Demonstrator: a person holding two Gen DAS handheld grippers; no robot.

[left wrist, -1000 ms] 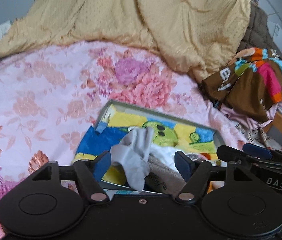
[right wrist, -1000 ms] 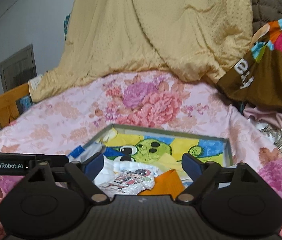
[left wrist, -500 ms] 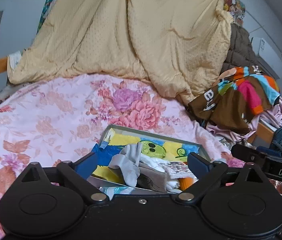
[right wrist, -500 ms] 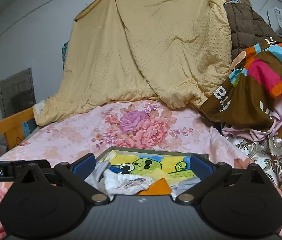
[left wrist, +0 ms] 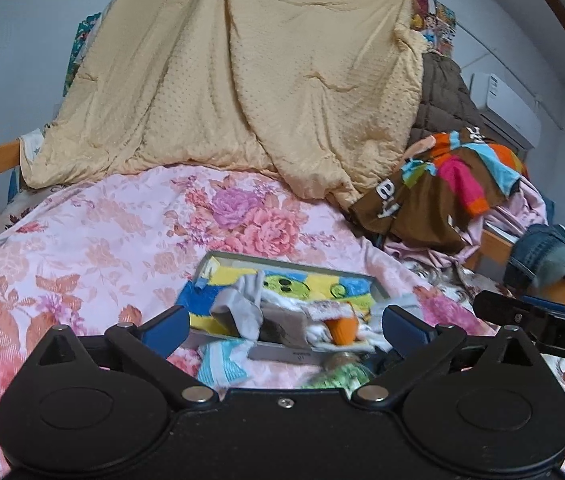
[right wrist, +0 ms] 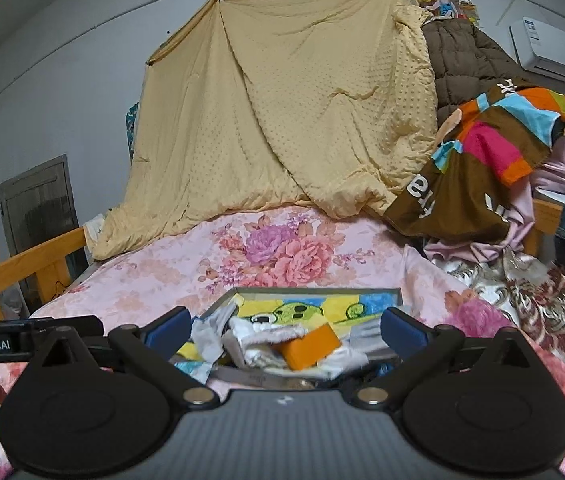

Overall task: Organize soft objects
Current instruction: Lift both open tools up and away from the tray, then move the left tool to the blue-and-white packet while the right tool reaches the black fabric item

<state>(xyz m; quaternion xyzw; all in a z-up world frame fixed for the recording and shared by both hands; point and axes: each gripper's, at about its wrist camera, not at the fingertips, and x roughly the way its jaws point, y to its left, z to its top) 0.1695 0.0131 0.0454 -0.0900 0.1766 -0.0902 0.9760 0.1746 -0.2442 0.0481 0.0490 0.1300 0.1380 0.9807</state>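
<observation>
Both our tools spread wide and empty, left tool (left wrist: 284,326), right tool (right wrist: 284,326), shallow tray (left wrist: 324,270) of soft bits just ahead on the floral bed (left wrist: 94,236), jaws on the left one widening

Soft things heaped in my shallow tray on the flowered bed.

The grey-rimmed tray (left wrist: 218,258), lined with a bright cartoon picture in yellow, blue and green, lay flat on the pink floral bedspread. A limp grey cloth (left wrist: 242,308) drooped over the pile at its near left, touching a brownish folded piece (left wrist: 286,322). White crumpled cloths (right wrist: 266,334) sat in the middle, and an orange block (right wrist: 310,346) rested tilted on top of them. Just outside the tray's near edge lay a light blue and white cloth (left wrist: 222,366) and something green and speckled (left wrist: 338,376), too blurred to identify.
</observation>
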